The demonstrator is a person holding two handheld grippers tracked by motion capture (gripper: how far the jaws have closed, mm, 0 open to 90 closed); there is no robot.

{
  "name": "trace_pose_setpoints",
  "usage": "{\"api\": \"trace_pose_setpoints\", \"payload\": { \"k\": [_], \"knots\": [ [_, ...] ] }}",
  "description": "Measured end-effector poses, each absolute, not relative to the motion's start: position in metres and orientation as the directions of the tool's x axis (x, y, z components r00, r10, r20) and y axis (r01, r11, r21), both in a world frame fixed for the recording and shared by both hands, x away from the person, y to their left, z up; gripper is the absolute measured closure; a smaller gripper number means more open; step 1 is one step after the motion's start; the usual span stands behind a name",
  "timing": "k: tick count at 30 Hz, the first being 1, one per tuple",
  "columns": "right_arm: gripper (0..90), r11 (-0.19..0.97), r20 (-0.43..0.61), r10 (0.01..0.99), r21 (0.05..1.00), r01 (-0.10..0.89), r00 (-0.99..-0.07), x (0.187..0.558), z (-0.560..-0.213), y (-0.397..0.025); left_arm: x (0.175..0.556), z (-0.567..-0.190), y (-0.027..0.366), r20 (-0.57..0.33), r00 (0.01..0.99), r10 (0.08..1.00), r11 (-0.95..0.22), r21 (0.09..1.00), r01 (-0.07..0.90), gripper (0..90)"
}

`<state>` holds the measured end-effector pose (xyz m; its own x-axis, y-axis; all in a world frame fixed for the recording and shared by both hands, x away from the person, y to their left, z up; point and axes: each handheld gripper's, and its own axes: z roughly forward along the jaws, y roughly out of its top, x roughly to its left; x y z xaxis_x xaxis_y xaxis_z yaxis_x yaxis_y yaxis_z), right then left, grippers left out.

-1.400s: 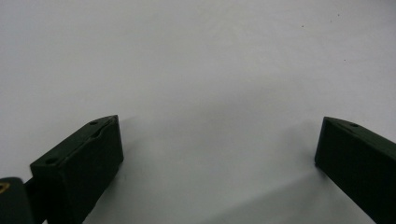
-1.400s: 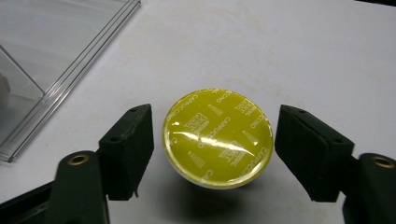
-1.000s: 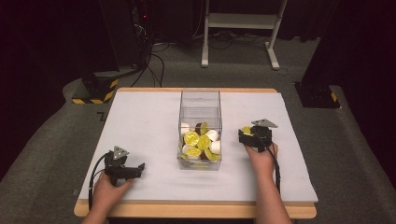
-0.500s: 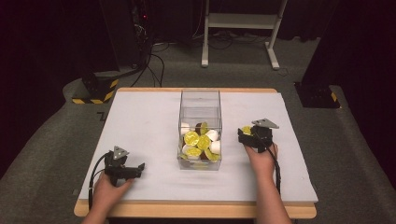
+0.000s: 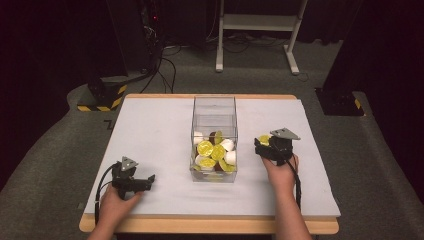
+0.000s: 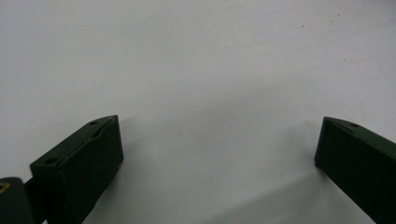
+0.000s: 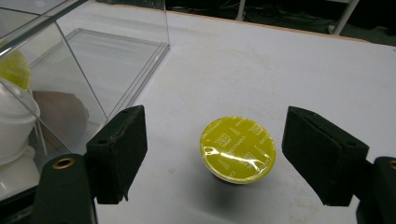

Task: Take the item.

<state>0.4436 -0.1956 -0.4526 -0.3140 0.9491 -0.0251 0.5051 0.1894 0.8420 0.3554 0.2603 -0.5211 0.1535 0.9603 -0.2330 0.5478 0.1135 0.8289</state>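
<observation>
Two black jaws of the right gripper (image 7: 212,154) stand wide apart in the right gripper view, with a yellow-lidded capsule (image 7: 237,148) sitting on the white table cover (image 7: 280,70) between them; neither jaw touches it, and a gap shows on each side of the foil lid. From the high view the right gripper (image 5: 265,145) lies just to the right of the clear box (image 5: 214,137), and the capsule (image 5: 263,140) is a small yellow spot at its tip, largely covered by the gripper body, so the gap around it cannot be judged there. Only the right gripper view makes out the printed lid and the box wall (image 7: 93,70) close on the jaws' left, with white and yellow capsules blurred behind the plastic and cut off by the picture's edge. The left gripper (image 6: 219,158) is also spread wide in the left gripper view, holding nothing, with bare white cover between its jaws. In the high view it (image 5: 150,178) rests on the cover well to the left of the box, near the table's front edge, a hand (image 5: 114,205) behind it. The heap of yellow, white and dark capsules (image 5: 214,152) in the near end of the box reads clearly from above alone.
</observation>
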Motion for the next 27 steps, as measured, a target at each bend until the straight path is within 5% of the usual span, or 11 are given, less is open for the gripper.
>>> {"api": "trace_pose_setpoints", "payload": {
  "k": [27],
  "knots": [
    [23.6,0.257,-0.041,0.918,0.819,0.514,-0.393,0.392,-0.457,-0.168,0.356,-0.521,0.261,-0.229,0.157,0.961,0.107,0.829,0.549,1.2]
  ]
}}
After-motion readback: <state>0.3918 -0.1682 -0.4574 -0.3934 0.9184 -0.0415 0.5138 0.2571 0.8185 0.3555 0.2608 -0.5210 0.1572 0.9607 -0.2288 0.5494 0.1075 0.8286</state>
